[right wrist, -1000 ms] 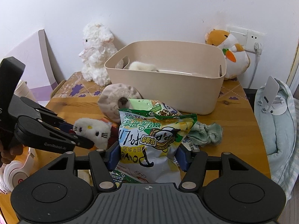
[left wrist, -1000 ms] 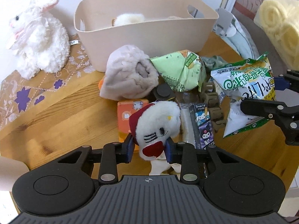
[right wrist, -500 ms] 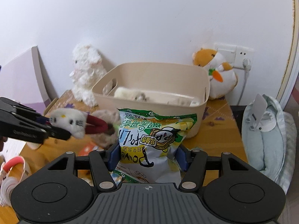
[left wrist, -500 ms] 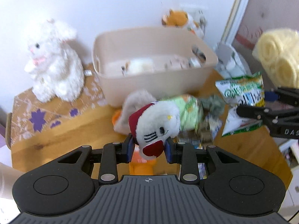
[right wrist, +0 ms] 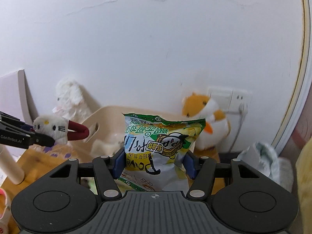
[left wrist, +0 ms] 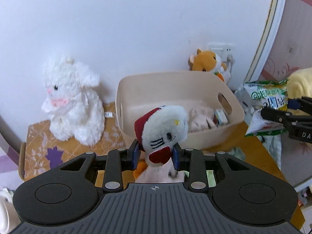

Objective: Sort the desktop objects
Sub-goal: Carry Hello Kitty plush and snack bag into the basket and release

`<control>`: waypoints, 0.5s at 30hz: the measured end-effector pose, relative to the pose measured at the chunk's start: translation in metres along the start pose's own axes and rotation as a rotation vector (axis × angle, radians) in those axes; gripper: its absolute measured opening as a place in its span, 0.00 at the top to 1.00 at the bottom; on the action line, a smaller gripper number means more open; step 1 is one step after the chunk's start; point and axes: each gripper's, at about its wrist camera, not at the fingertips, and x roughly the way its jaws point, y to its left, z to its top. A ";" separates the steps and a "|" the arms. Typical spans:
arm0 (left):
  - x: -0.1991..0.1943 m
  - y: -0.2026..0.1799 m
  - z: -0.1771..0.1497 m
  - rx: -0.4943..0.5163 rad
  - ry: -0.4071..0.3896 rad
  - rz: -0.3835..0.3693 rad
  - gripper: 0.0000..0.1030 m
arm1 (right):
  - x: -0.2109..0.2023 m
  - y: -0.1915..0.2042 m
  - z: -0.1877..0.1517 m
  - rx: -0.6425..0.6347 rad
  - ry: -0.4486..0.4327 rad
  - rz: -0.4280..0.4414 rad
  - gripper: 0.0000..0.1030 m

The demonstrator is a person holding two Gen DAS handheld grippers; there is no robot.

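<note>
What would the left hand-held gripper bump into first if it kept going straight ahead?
Probably the beige bin. The left hand-held gripper, shut on the cat plush, points down toward the bin's near wall or its inside, where a few things already lie. How deep it would go is hard to judge.

Three plush toys (left wrist: pixel 163 130) — one snack bag (right wrist: pixel 161 146) — one bin (left wrist: pixel 175 89), two tools (left wrist: pixel 156 155).
</note>
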 end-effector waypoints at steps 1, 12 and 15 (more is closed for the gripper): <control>0.003 -0.002 0.004 0.001 -0.002 0.006 0.68 | 0.003 -0.002 0.004 -0.003 -0.005 -0.003 0.44; 0.056 -0.012 0.041 -0.077 0.026 0.095 0.68 | 0.061 -0.011 0.024 0.001 0.028 -0.013 0.44; 0.074 -0.010 0.044 -0.103 0.061 0.127 0.68 | 0.081 -0.011 0.025 0.019 0.049 -0.010 0.44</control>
